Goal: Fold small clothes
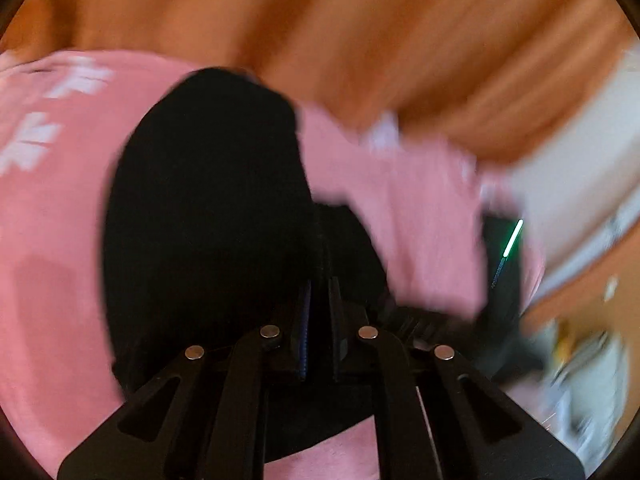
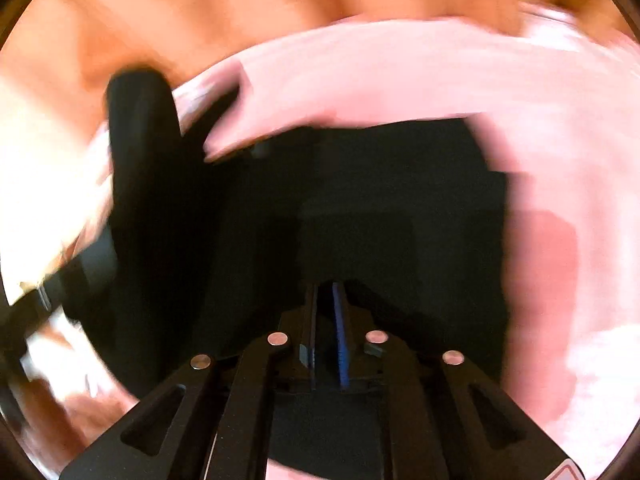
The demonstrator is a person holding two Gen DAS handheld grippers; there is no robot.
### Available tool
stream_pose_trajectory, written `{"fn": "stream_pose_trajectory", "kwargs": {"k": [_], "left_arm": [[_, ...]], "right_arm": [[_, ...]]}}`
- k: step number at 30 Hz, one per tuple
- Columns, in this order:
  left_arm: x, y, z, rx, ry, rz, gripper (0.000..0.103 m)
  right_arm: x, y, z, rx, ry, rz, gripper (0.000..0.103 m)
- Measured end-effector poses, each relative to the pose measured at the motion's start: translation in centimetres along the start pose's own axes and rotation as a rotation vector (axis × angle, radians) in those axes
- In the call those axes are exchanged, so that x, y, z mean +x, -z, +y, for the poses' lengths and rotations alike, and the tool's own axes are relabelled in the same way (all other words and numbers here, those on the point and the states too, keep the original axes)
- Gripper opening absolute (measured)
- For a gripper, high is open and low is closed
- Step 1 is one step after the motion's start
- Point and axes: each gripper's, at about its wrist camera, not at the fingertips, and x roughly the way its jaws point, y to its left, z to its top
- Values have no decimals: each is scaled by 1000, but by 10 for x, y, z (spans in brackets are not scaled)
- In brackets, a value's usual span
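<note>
A black garment [image 1: 208, 184] lies draped over a pink cloth with white print [image 1: 52, 208]. My left gripper [image 1: 318, 284] is shut on an edge of the black garment, the fingers close together with dark fabric between them. In the right wrist view the same black garment [image 2: 360, 208] fills the middle, with the pink cloth [image 2: 560, 160] around it. My right gripper [image 2: 326, 288] is shut on the black garment too. Both views are blurred by motion. A black gripper body with a green light [image 1: 508, 256] shows at the right of the left wrist view.
An orange-brown wooden surface [image 1: 360, 40] lies beyond the cloths, also in the right wrist view [image 2: 200, 20]. A pale white area [image 1: 568, 168] and blurred clutter [image 1: 580, 360] sit at the right. A bright white patch [image 2: 36, 168] is at the left of the right wrist view.
</note>
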Motion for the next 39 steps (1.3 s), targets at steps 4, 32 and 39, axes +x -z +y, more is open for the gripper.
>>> {"fn": "stream_pose_trajectory", "kwargs": {"k": [4, 32, 39], "left_arm": [[33, 27, -15, 75, -84, 71, 11], [-44, 75, 24, 8, -149, -49, 76], [-53, 46, 49, -133, -174, -108, 76]], "right_arm": [[-18, -4, -59, 154, -10, -40, 10], [-20, -4, 5, -49, -154, -28, 7], [-45, 3, 8, -113, -134, -98, 6]]}}
